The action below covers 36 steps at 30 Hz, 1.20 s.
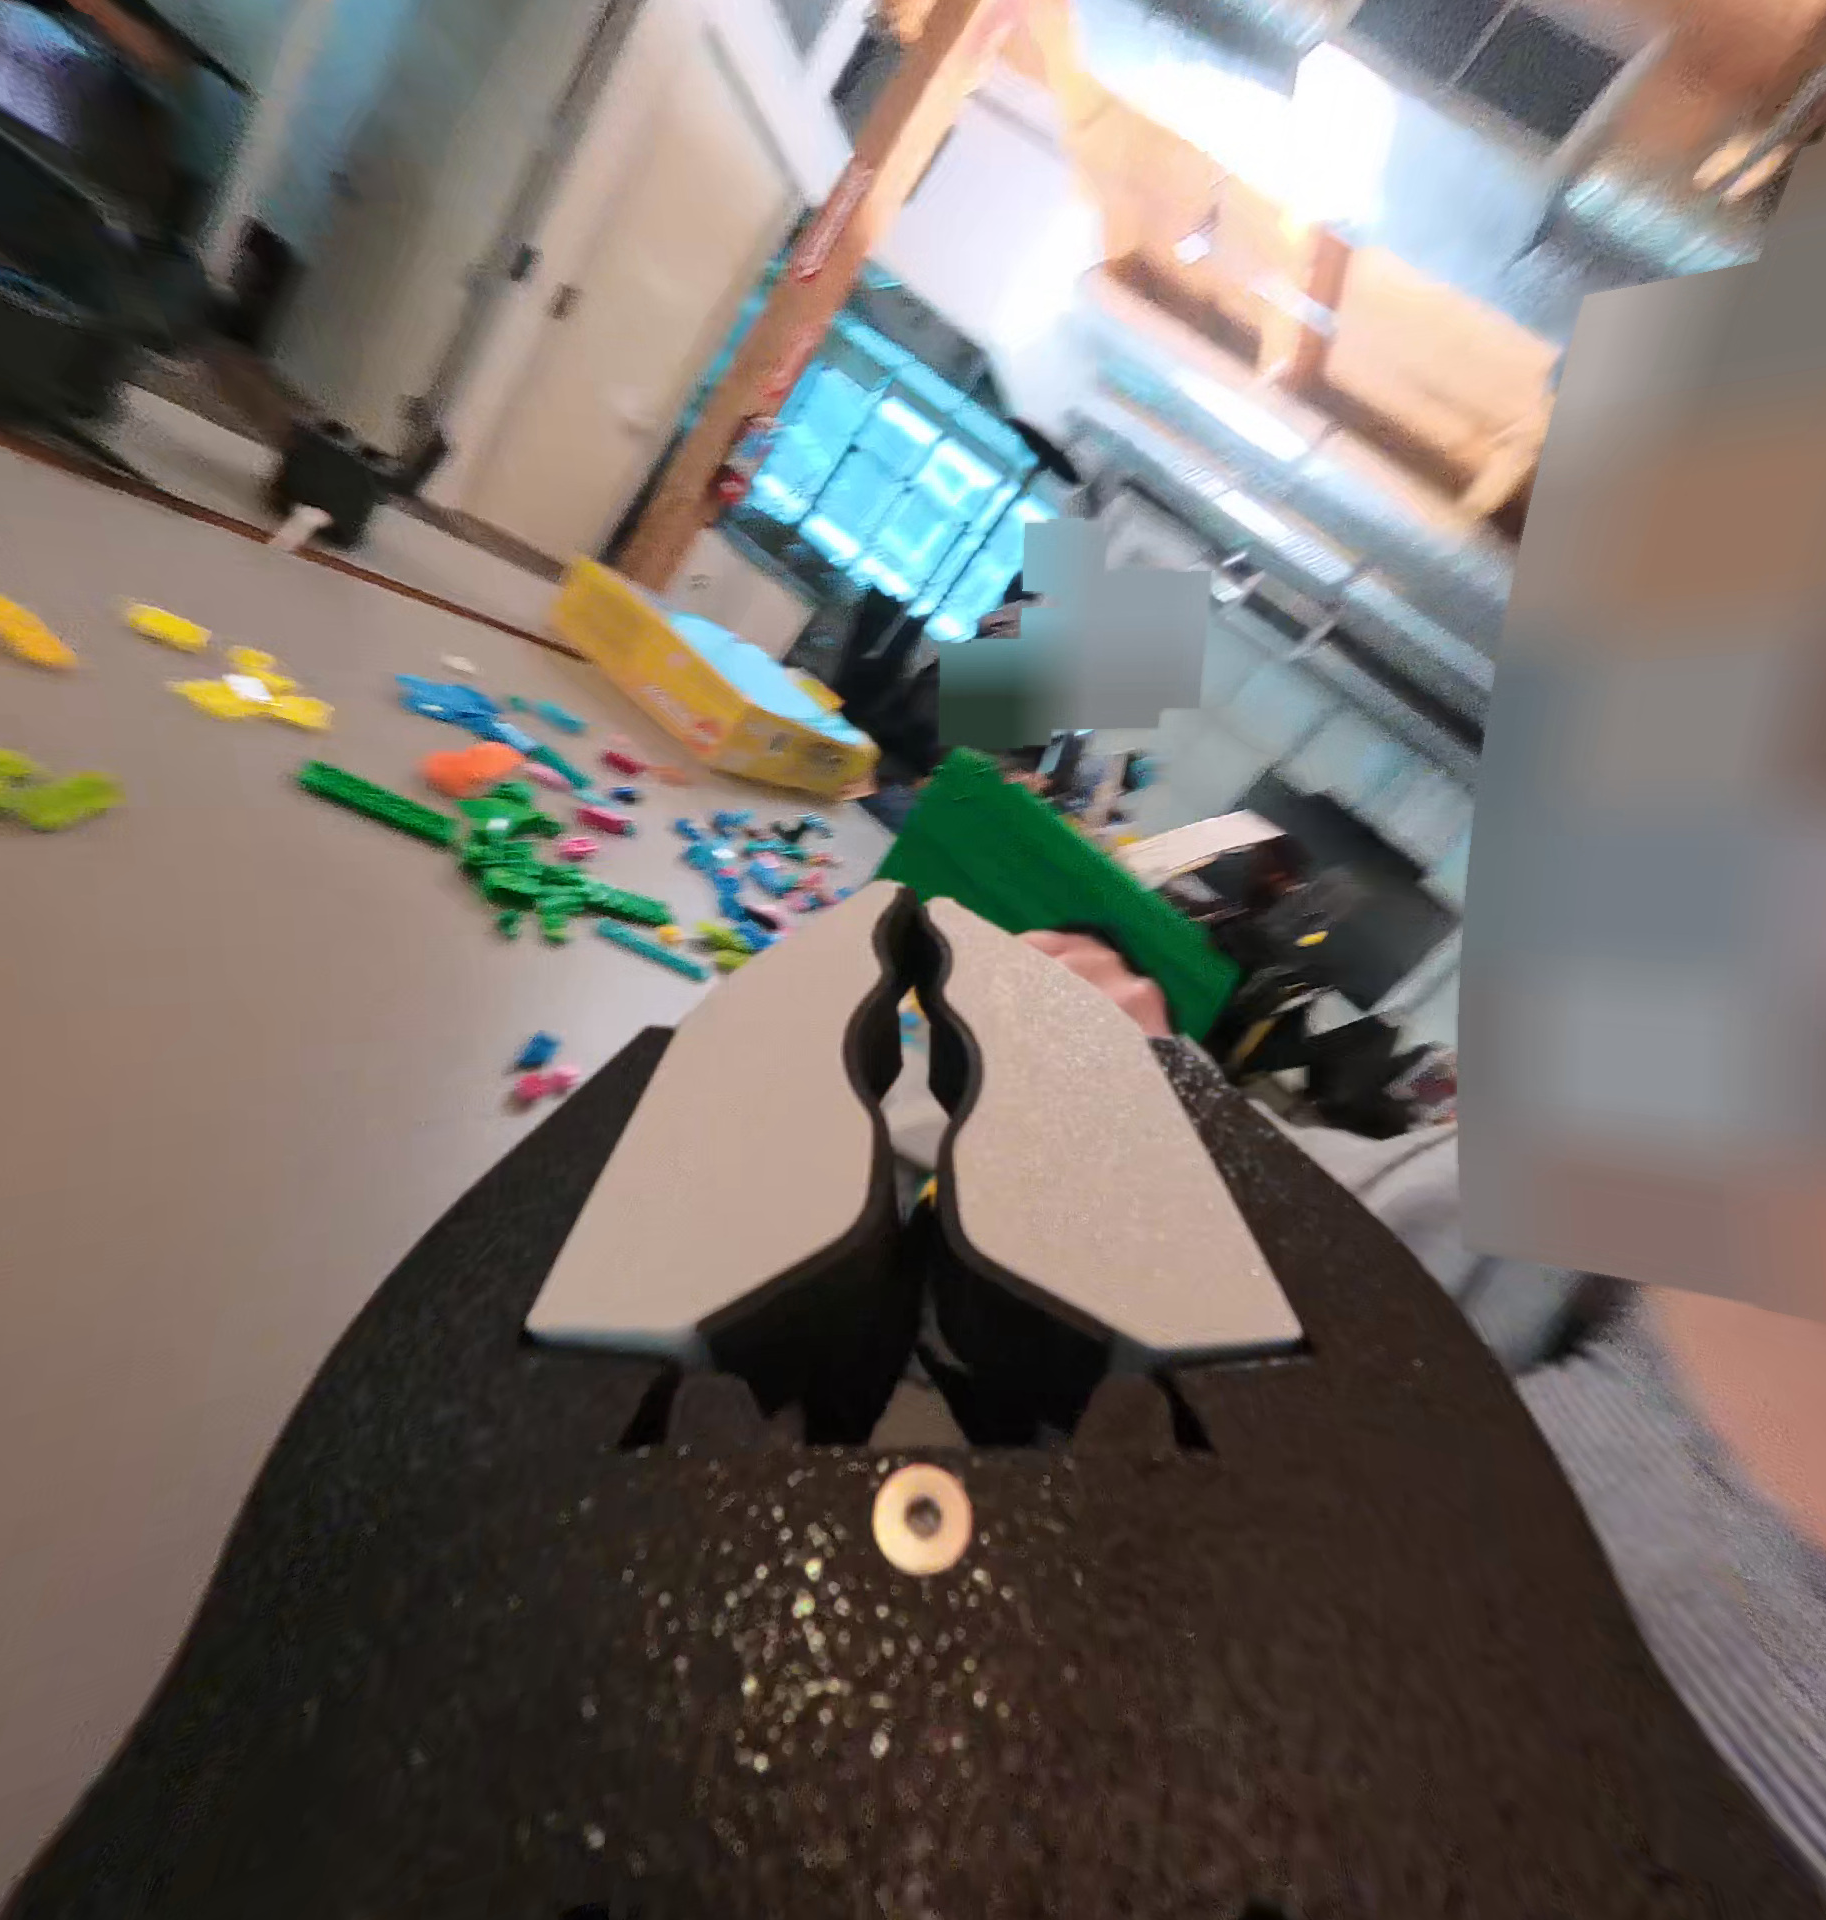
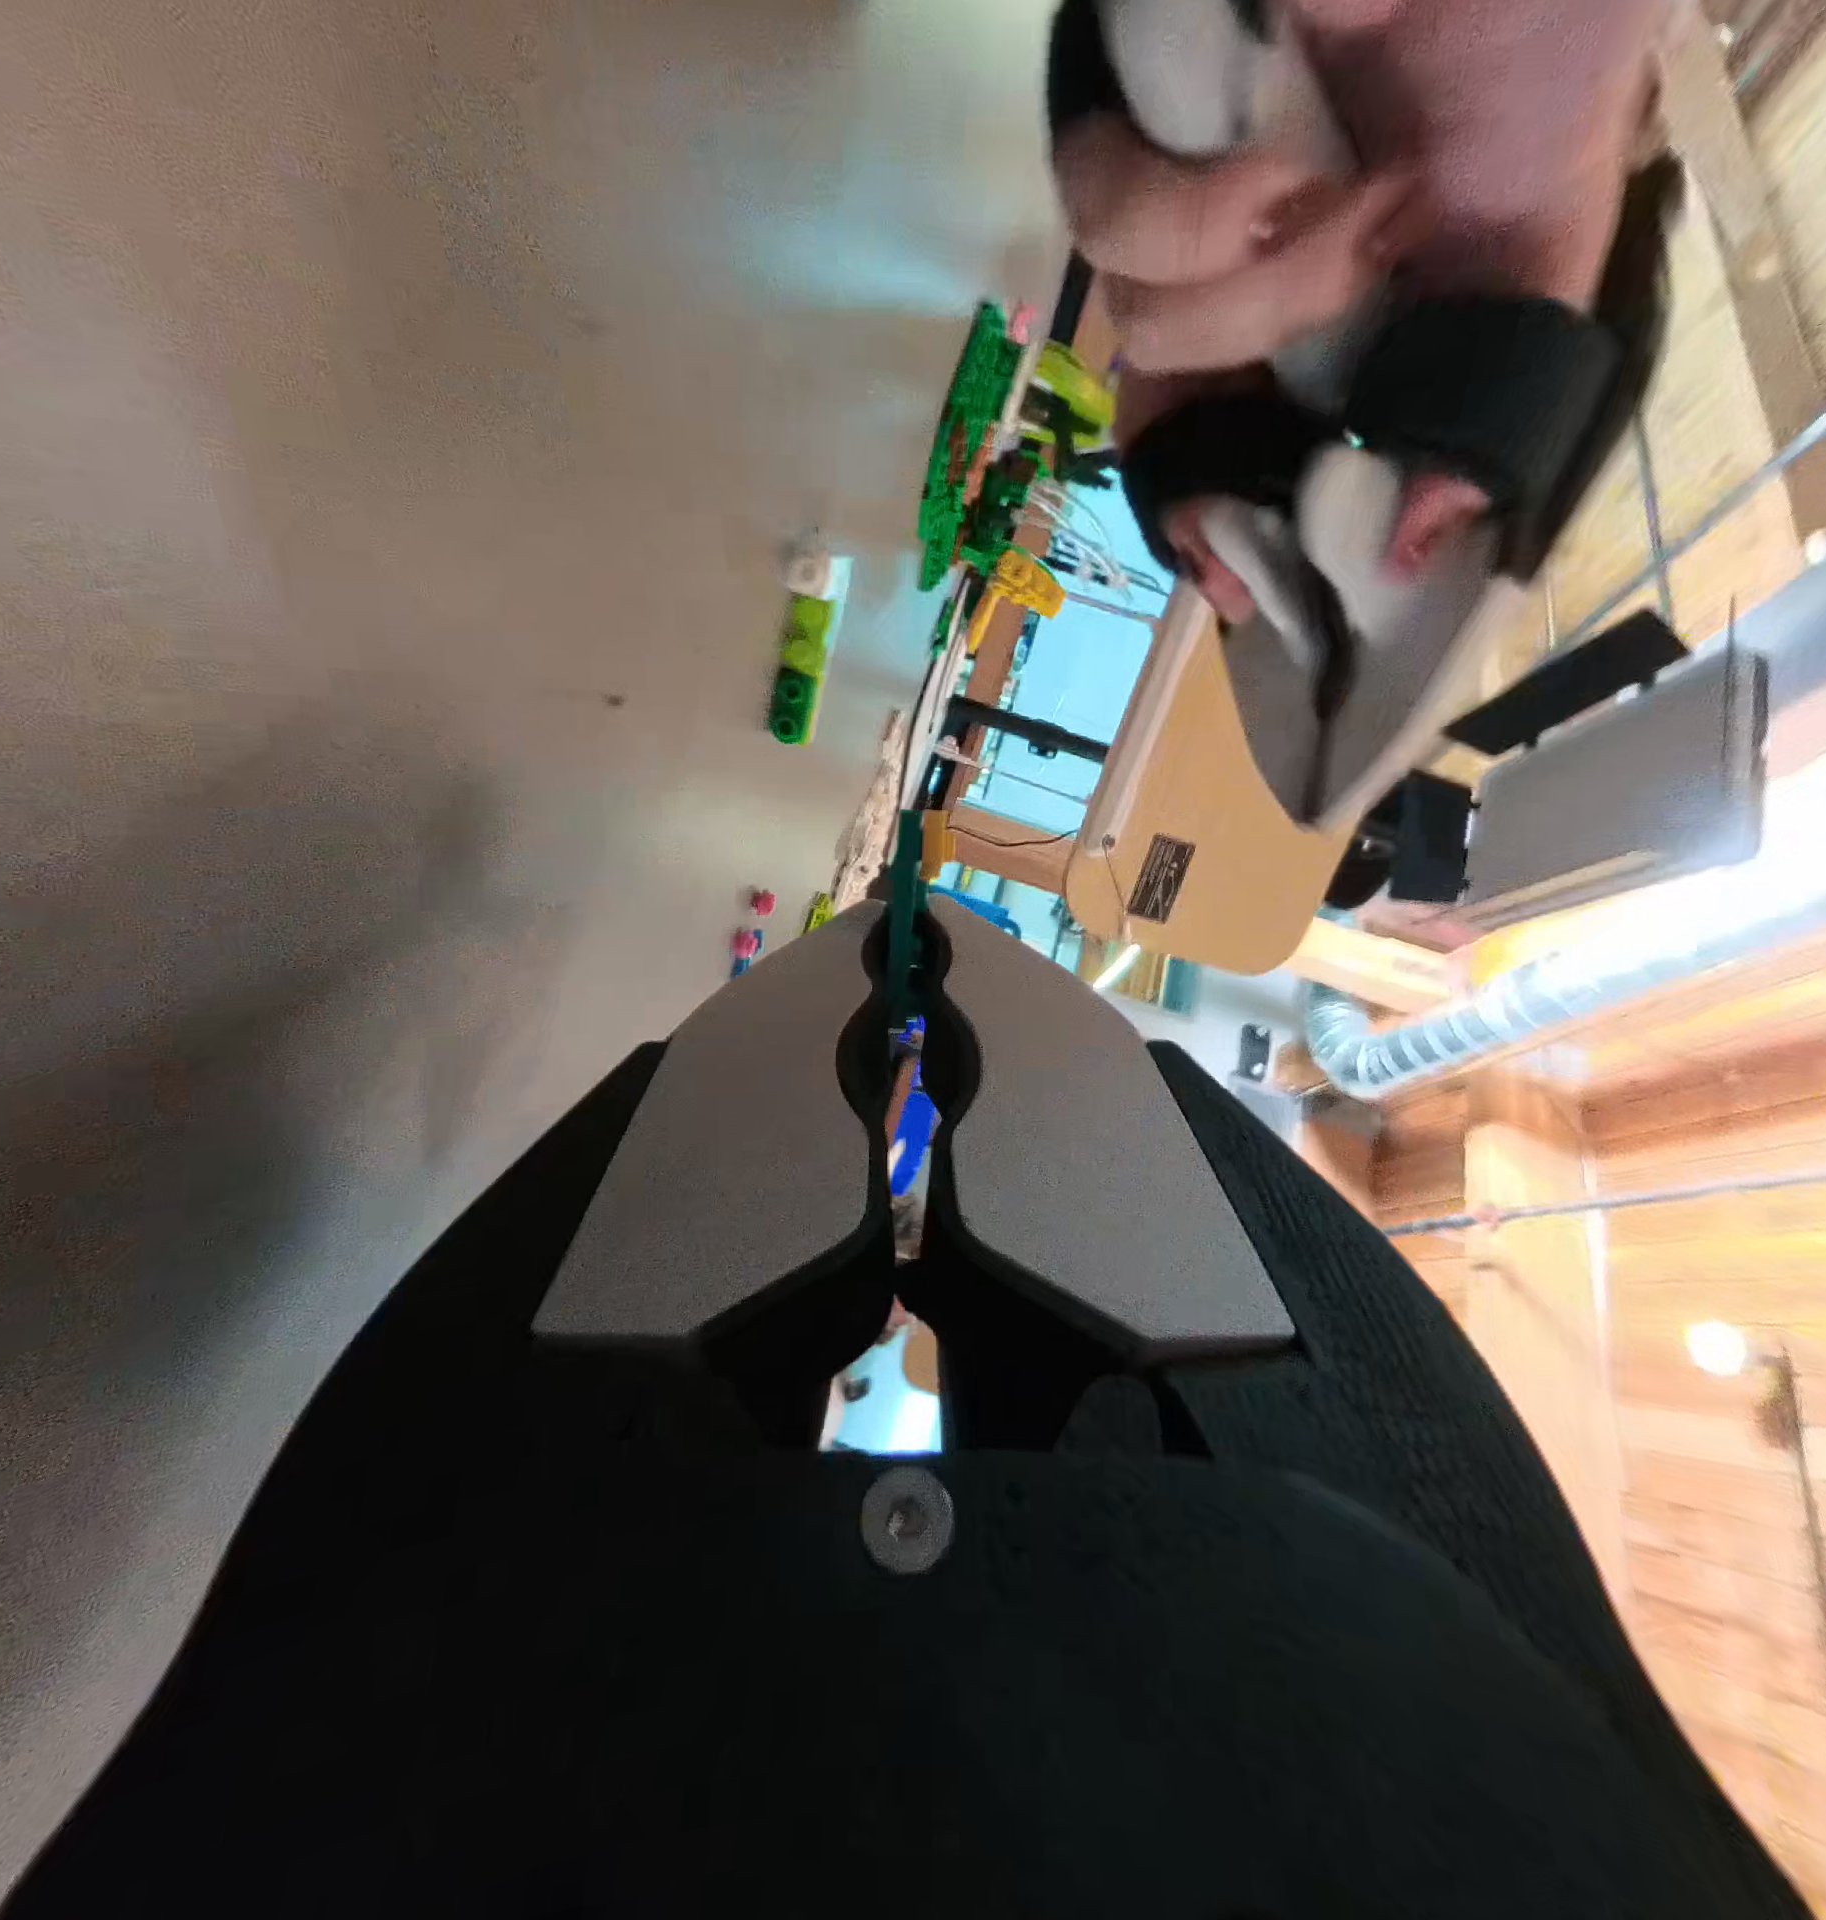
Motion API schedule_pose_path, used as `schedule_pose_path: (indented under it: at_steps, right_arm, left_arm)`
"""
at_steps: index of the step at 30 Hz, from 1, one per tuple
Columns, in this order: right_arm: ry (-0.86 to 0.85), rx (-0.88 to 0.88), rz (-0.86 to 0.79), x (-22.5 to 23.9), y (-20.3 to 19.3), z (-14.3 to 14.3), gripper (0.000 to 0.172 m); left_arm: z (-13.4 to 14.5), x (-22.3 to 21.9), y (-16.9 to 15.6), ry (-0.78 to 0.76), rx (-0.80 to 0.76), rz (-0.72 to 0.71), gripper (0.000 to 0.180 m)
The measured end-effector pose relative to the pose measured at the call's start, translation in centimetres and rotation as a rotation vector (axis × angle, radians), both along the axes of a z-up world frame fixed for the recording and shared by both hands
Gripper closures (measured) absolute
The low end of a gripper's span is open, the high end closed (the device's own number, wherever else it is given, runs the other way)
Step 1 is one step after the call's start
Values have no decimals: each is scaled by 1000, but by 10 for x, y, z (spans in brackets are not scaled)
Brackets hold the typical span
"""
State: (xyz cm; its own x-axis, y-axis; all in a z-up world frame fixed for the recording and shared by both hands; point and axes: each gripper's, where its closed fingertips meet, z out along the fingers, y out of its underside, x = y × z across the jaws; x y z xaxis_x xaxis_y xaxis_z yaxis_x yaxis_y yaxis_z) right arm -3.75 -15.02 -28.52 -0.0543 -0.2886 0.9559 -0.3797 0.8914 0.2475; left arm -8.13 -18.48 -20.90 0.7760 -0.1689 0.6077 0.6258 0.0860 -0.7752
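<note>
My right gripper (image 2: pixel 907 920) is shut on a thin dark green plate (image 2: pixel 906 862), seen edge-on and sticking out past the fingertips. A small yellow brick (image 2: pixel 938 840) sits on the plate's far end. The same green plate (image 1: pixel 1044 883) shows broadside in the left wrist view, held up off the table just right of and beyond my left fingertips, with a hand (image 1: pixel 1101 966) below it. My left gripper (image 1: pixel 914 912) is shut, its pads meeting at the tips, close beside the plate's near corner.
Loose bricks lie on the beige table (image 1: pixel 161 1039): yellow (image 1: pixel 249 694), green (image 1: pixel 514 862), blue (image 1: pixel 753 862), an orange piece (image 1: pixel 467 767). A yellow box (image 1: pixel 711 691) lies at the far edge. A green brick build (image 2: pixel 976 447) and a lime stack (image 2: pixel 800 655) stand beyond. People sit across the table. The left gripper's tips are roughly 10 cm from the right gripper's.
</note>
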Motion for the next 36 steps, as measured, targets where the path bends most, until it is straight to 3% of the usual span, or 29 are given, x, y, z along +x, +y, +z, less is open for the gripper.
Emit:
schedule_pose_path:
  at_steps: [3,6,10,15,23,28,33,36]
  right_arm:
    - [10,-108,-46,-5,9,20,172]
    - [3,-70,-34,-6,7,11,172]
    - [2,-54,-10,-4,2,9,172]
    - [3,-10,31,1,-9,6,172]
    - [4,17,29,2,-10,4,172]
    - [110,-74,-46,-8,1,29,172]
    - [74,-159,-92,-11,6,34,172]
    - [50,-171,-97,-12,7,31,172]
  left_arm:
    - [-18,15,8,98,-152,-43,180]
    - [-49,44,20,337,-374,-167,170]
    - [-64,70,21,549,-480,-268,154]
    - [-74,75,23,737,-567,-255,164]
    - [-80,78,23,857,-613,-271,173]
    - [-55,67,33,783,-461,-99,173]
    - [-45,64,35,904,-394,28,175]
    - [-47,64,35,921,-398,21,176]
